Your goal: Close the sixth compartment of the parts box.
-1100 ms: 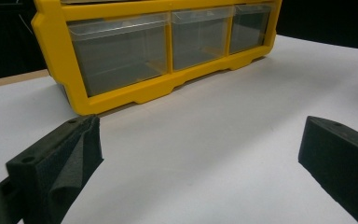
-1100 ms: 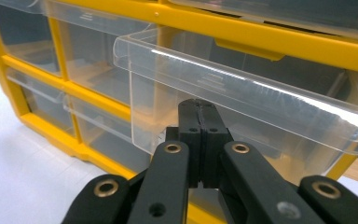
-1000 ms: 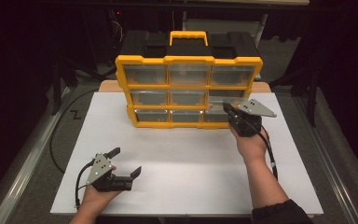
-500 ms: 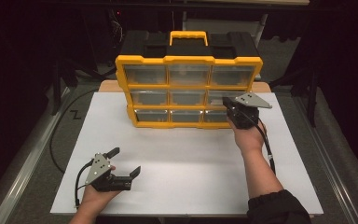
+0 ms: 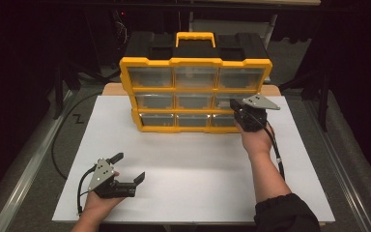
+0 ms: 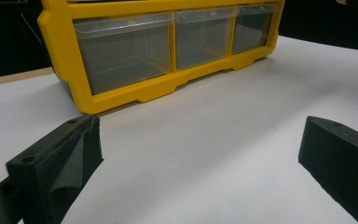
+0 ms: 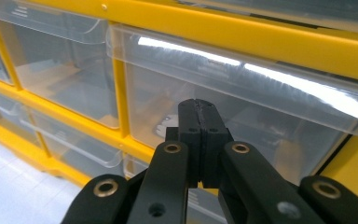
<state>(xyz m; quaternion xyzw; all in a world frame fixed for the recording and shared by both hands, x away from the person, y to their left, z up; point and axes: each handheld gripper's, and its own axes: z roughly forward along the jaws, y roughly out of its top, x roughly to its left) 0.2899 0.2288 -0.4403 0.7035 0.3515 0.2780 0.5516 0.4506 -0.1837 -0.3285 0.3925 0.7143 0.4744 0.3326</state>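
The left claw [image 5: 128, 170] rests low on the white surface [image 5: 198, 169], well apart from the cabinet, its jaws spread wide with nothing between them; the yellow drawer cabinet [image 5: 195, 62] stands upright at the far middle of the surface, clear drawers facing the person; at its right column the right claw [image 7: 199, 116] is closed tight on nothing, tips at the middle-right drawer [image 7: 242, 107]. That drawer looks light, stiff, thin-walled and slick, likely to slide out easily; the projecting top lip seems the best hold, pinched gently so the plastic doesn't crack.
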